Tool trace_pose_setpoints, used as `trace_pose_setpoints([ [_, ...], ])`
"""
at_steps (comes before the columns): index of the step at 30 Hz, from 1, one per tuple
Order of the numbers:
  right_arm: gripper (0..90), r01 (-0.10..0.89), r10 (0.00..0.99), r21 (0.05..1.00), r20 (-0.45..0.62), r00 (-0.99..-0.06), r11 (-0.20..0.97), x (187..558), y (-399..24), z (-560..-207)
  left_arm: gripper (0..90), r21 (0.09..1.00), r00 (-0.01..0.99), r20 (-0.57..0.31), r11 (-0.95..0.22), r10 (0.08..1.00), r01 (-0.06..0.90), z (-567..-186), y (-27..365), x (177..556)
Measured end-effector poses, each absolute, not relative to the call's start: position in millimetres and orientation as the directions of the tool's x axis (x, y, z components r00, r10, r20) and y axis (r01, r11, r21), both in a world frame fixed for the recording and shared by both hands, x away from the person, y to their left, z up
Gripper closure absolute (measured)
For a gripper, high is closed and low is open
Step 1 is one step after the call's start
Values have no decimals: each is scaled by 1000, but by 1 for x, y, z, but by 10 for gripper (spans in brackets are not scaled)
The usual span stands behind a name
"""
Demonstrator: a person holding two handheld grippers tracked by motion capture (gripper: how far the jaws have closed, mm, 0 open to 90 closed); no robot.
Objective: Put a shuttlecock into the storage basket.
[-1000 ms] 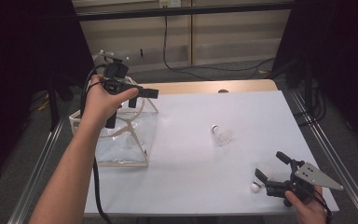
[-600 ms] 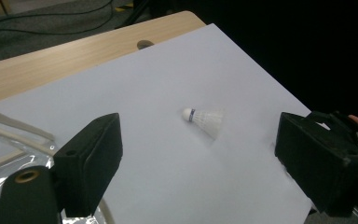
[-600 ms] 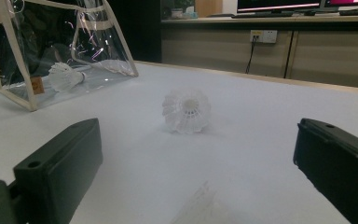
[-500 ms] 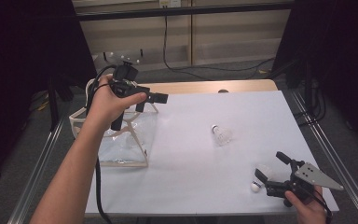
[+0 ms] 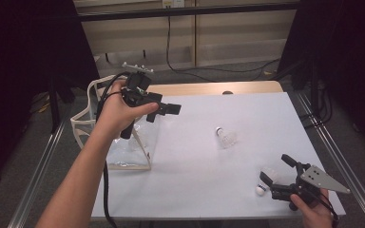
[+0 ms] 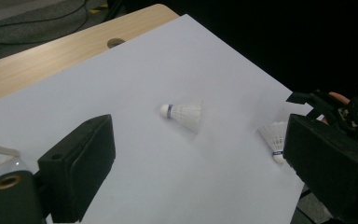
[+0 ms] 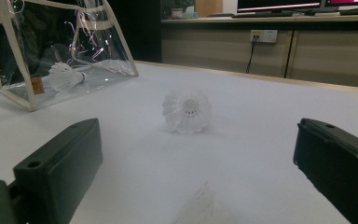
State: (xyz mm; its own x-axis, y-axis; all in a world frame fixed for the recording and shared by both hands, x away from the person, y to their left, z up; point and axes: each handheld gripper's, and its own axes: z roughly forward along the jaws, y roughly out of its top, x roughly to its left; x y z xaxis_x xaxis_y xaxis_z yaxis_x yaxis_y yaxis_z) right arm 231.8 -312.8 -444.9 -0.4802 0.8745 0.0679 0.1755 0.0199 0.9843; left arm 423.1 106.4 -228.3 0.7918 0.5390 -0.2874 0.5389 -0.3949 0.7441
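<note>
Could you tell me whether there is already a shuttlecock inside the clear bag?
Yes, in the right gripper view a white shuttlecock lies inside the clear bag behind its transparent wall.

- No text, number or brand can be read.
- The bag (image 7: 60, 56) carries a small orange tag (image 7: 37, 85) on its near edge; whatever is printed on it is too small to make out.
- The shuttlecock (image 6: 182, 114) has a blue band round its cork, with no lettering visible.
- The monitors (image 7: 303, 4) at the top of the right gripper view show no legible writing.
</note>
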Motion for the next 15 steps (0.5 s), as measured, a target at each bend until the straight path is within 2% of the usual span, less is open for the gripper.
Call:
trace_pose_setpoints([
  [15, 9, 175, 874, 984, 69, -481, 18, 232, -313, -445, 70, 746, 812, -302, -407, 499, 528, -240, 96, 415],
])
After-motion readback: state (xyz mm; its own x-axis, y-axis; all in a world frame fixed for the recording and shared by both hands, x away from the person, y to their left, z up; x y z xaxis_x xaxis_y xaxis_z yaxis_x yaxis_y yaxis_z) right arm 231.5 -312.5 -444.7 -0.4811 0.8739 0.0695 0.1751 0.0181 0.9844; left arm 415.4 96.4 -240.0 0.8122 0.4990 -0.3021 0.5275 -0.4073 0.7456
